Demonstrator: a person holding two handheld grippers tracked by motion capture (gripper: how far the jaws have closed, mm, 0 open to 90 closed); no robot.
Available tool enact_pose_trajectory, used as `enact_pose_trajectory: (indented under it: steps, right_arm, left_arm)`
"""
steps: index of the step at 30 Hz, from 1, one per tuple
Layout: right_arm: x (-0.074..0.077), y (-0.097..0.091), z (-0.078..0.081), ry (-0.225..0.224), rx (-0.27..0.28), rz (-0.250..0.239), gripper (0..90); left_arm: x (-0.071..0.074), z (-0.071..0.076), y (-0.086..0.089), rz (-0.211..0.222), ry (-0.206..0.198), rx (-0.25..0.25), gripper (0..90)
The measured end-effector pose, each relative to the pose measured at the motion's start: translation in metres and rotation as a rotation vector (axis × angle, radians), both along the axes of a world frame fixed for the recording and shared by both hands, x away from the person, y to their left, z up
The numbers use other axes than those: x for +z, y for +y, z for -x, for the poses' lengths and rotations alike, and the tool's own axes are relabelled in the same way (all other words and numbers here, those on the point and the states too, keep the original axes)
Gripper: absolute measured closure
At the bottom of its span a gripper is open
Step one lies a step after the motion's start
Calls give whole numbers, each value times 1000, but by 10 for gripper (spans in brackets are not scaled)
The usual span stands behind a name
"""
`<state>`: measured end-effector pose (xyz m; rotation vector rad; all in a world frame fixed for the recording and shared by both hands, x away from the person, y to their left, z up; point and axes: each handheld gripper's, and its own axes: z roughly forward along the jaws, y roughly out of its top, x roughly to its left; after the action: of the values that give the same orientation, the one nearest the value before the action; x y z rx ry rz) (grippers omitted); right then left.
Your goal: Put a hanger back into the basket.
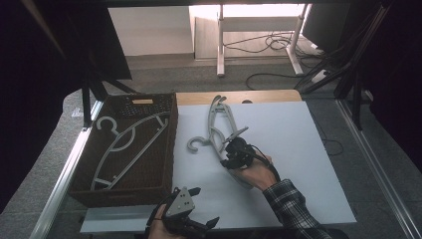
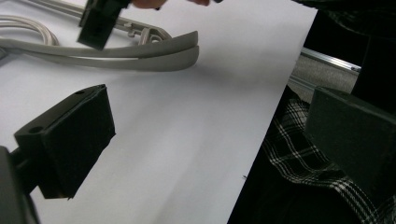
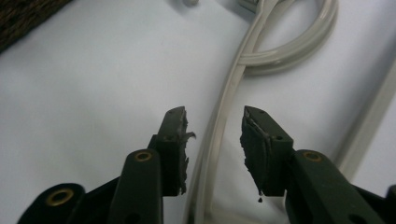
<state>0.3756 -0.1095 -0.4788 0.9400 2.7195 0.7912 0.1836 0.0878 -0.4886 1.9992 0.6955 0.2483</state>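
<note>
Right gripper (image 3: 212,135) straddles the pale grey plastic hanger's (image 1: 219,130) thin arm, jaws apart (not pinching yet), hook curling toward 9 o'clock.

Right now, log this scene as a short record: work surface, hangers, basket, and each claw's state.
surface: white board on the table
hangers on board: grey plastic clothes hangers, stacked
basket: dark brown woven basket at the board's left edge, holding one grey hanger
right claw: jaws straddle a hanger arm on the board, a gap on each side, pads not yet pressing
left claw: open, nothing between the jaws, at the board's near edge
</note>
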Motion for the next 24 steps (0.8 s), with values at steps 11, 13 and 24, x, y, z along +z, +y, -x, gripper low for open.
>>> enact_pose_trajectory:
  steps: [11,13,24]
  right_arm:
    - [-13,12,-19,37,-58,14,628]
    - [-16,13,-22,49,-72,7,628]
    - [-23,15,-29,126,-136,-22,778]
  left_arm:
    - [-1,-1,0,0,8,-4,20]
    - [-2,-1,0,1,9,-5,20]
    - [-2,-1,1,6,14,-1,20]
